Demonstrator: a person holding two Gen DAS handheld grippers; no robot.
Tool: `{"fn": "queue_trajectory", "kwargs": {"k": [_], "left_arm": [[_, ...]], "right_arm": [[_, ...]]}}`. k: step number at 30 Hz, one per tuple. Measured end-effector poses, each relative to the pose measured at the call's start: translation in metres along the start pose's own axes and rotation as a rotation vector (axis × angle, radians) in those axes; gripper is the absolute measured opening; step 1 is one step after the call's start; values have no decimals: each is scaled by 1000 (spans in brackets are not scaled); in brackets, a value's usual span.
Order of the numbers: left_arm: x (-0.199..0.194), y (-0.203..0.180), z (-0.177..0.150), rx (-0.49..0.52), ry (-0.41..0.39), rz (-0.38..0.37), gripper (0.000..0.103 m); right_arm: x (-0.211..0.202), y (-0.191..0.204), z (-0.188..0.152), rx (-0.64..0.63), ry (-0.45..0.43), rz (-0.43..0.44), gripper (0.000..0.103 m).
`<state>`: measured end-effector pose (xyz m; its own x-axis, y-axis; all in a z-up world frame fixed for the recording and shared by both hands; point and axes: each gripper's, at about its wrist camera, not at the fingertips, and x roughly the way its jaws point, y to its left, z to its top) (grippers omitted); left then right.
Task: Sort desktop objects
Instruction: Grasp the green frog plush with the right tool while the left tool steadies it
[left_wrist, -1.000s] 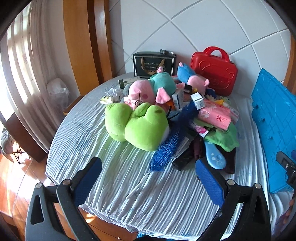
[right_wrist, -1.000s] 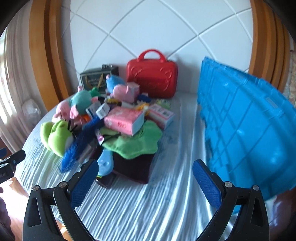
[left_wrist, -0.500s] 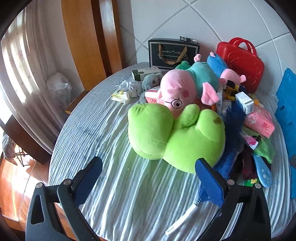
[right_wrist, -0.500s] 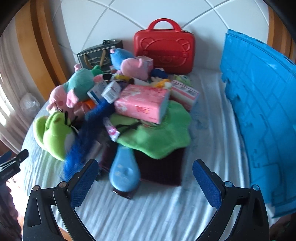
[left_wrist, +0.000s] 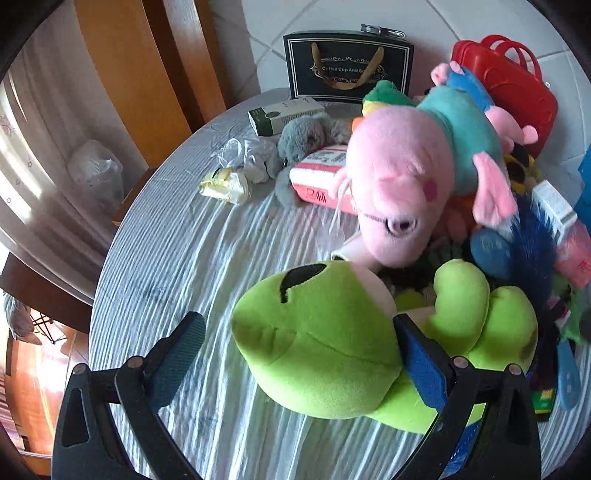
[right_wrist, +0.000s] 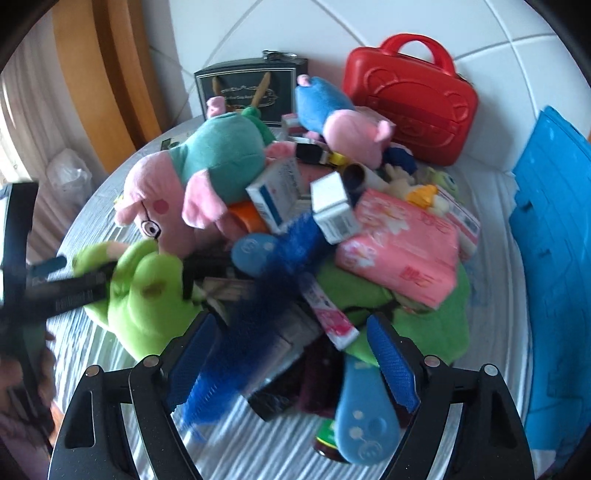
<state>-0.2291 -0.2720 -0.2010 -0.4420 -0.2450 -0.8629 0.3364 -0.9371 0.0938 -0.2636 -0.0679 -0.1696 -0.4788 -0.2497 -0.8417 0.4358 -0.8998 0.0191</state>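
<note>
While left gripper (left_wrist: 299, 354) gapes round green plush (left_wrist: 332, 347), right gripper (right_wrist: 291, 354), narrowing, straddles blue feather (right_wrist: 258, 310); black bag (left_wrist: 347, 66) reads "Coffee Cup And".

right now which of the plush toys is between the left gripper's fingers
The green frog plush, nearest the camera. It lies between the open left gripper fingers; the pink pig in the teal shirt and the blue-shirted pig sit farther back in the pile.
</note>
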Motion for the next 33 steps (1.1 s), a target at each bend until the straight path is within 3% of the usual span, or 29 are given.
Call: {"fn": "queue_trajectory", "kwargs": {"k": [4, 7, 9, 10, 11, 14, 20, 23, 25, 28, 33], "left_arm": [[-6, 14, -40, 2, 53, -28, 102], [-6, 27, -63, 14, 79, -54, 102], [-7, 35, -73, 28, 95, -81, 102], [-7, 37, -77, 46, 102, -95, 102], [-6, 39, -82, 73, 109, -112, 102], [-5, 44, -94, 157, 117, -155, 102], [-41, 67, -85, 199, -12, -281, 102], [-22, 55, -84, 248, 16, -266, 102], [-9, 49, -93, 264, 46, -287, 102], [-4, 40, -113, 294, 55, -276, 102], [6, 41, -124, 283, 74, -287, 102]], "right_arm": [[13, 29, 3, -20, 15, 54, 85], [24, 55, -18, -58, 87, 94, 85], [34, 70, -38, -76, 147, 100, 77], [38, 76, -48, -75, 168, 97, 64], [40, 80, -57, -65, 179, 96, 61], [35, 88, -76, 6, 177, 80, 61], [20, 104, -113, 118, 168, 12, 61], [14, 103, -123, 168, 157, -4, 61], [6, 102, -124, 189, 139, -11, 65], [-7, 102, -126, 195, 89, -28, 90], [-6, 113, -125, 174, 67, -9, 92]]}}
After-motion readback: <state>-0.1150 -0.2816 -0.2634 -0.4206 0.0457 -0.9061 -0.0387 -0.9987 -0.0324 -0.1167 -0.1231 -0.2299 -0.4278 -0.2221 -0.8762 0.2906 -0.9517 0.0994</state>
